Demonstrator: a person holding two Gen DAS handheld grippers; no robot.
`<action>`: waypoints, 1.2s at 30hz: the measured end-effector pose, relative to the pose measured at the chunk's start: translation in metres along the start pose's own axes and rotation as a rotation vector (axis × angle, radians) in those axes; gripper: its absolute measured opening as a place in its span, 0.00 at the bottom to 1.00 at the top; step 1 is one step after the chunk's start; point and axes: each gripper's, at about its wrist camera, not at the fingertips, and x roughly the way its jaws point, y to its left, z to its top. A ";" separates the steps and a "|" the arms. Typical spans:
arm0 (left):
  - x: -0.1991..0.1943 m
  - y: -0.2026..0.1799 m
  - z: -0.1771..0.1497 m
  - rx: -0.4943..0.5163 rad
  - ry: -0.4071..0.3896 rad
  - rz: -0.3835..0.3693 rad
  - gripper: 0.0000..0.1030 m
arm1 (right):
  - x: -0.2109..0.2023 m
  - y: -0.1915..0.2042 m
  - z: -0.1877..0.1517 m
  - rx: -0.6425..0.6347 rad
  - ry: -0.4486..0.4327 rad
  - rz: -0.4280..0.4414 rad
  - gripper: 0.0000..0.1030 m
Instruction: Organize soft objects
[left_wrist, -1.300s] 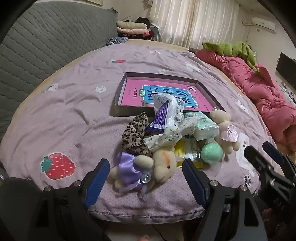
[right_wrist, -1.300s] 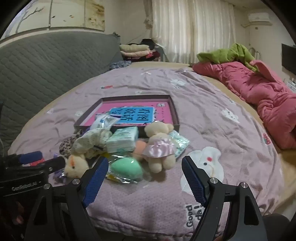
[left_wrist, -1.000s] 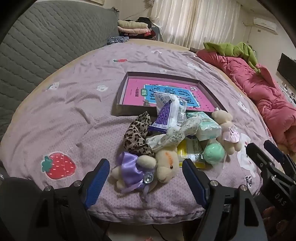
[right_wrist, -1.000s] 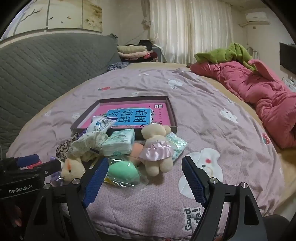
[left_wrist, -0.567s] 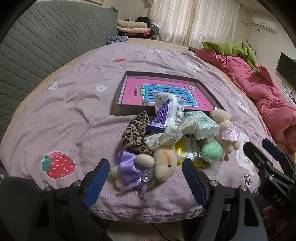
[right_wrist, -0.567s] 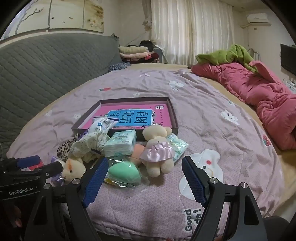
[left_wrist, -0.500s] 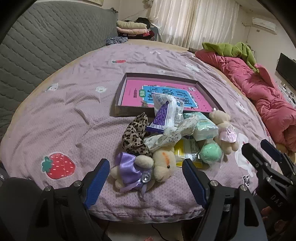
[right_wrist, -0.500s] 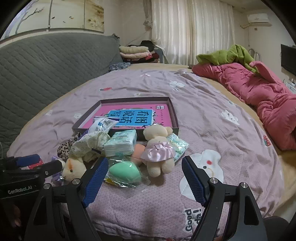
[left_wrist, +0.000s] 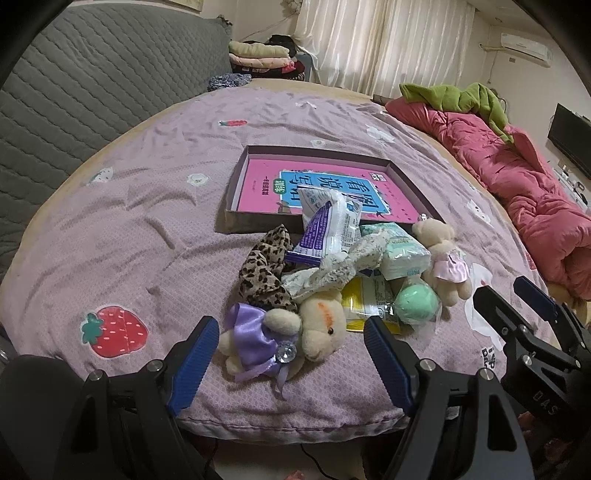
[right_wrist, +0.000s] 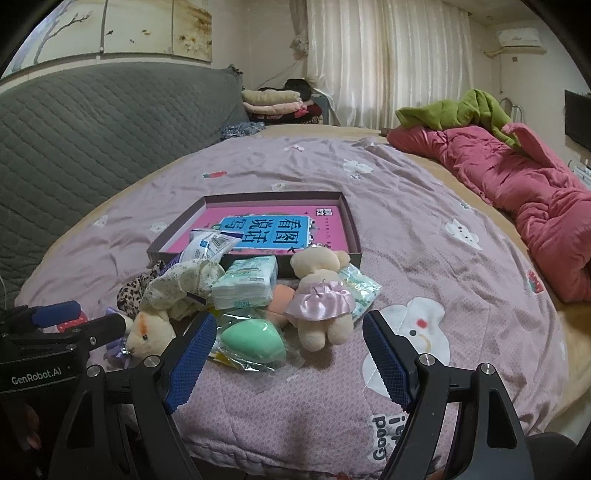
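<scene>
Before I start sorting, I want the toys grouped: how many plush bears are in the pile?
2. The bear in the purple dress lies at the near edge of the pile, nearest the left gripper. The bear in the pink dress lies ahead of the right gripper. More could be buried.

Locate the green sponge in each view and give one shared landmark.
Left wrist: green sponge lies right of centre, just beyond the right fingertip, beside the pink-skirt bear.
Right wrist: left of centre, by the left fingertip, below the same bear.
Shared landmark: the box behind the pile.
</scene>
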 end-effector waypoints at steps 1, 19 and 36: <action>0.000 0.000 0.000 0.002 0.001 0.001 0.78 | 0.000 0.000 0.000 0.000 -0.002 0.001 0.80; 0.002 -0.001 -0.002 0.000 0.013 -0.004 0.78 | 0.000 0.000 -0.001 -0.008 0.001 0.010 0.80; 0.001 0.008 -0.002 -0.022 0.033 -0.002 0.78 | -0.003 0.003 0.000 -0.015 -0.002 0.018 0.80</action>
